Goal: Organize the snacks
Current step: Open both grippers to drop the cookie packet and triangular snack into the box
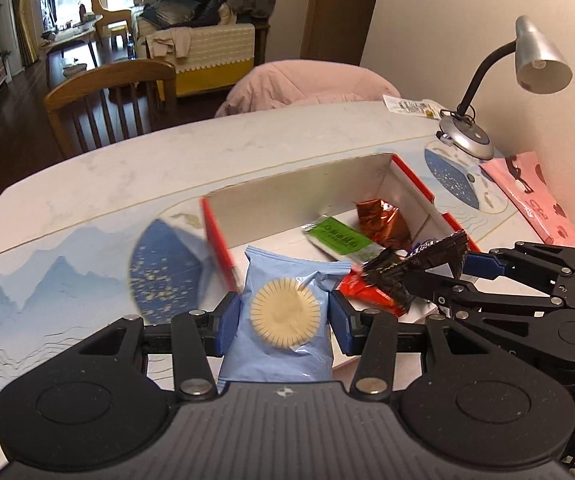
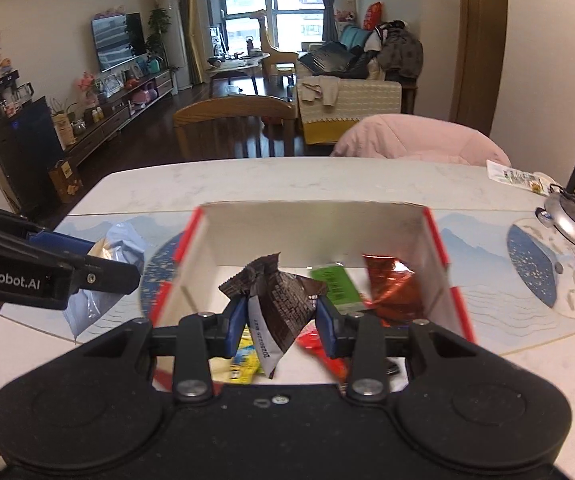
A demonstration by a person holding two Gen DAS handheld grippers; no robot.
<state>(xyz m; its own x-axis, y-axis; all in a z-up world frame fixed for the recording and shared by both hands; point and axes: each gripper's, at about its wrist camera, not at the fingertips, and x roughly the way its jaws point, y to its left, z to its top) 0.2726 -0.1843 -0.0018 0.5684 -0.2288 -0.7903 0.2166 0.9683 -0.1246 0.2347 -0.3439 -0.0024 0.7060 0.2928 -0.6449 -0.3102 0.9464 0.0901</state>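
Observation:
My left gripper [image 1: 285, 316] is shut on a light blue cookie packet [image 1: 283, 316], held above the near left corner of a red-edged white box [image 1: 215, 224]. My right gripper [image 2: 279, 316] is shut on a dark brown crinkled snack packet [image 2: 279, 300], held over the box [image 2: 435, 248]. In the left wrist view the right gripper [image 1: 463, 268] and its brown packet [image 1: 415, 268] show at the right. In the box lie a green packet [image 1: 343, 240], a copper-red foil packet [image 1: 383, 220] and a red packet [image 1: 371, 294]. The right wrist view also shows a yellow packet [image 2: 243, 364] below the pads.
The box stands on a blue-patterned mat [image 1: 67, 276] on a white marble table [image 1: 127, 168]. A silver desk lamp [image 1: 539, 60] and a pink bag [image 1: 535, 196] are at the right. A small packet [image 1: 411, 106] lies at the far edge. Chairs stand behind the table.

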